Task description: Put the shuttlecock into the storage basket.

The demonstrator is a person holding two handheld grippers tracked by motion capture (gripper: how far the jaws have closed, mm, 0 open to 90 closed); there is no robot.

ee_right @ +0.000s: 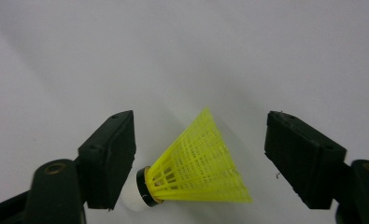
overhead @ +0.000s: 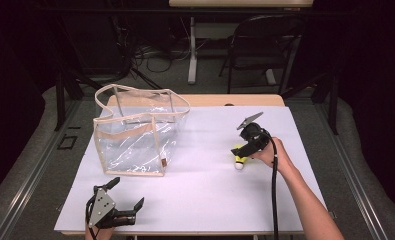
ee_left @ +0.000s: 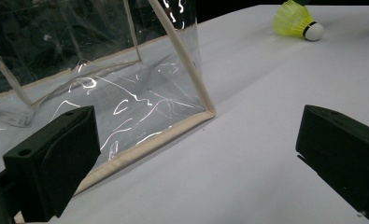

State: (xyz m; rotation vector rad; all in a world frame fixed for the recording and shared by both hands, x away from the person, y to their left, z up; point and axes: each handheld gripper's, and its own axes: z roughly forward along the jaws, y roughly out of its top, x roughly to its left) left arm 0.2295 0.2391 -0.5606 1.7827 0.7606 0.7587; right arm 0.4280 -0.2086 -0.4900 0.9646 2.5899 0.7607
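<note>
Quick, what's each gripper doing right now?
Left gripper: open, holding nothing.
Right gripper: open, jaws either side of the yellow plastic shuttlecock, not clamped.

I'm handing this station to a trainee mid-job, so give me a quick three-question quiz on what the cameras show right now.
1. True or false: the right hand-held gripper has its jaws shut on the yellow shuttlecock.
2. Multiple choice: where is the clear plastic bag on the white table? A) lying flat at the near right B) standing at the far left, top open C) hanging from the left hand-held gripper
3. Fill in: the shuttlecock lies on its side; its cork tip is ____ with a black band.

Key: 1. False, the jaws stand open on either side of it. 2. B. 3. white.
</note>
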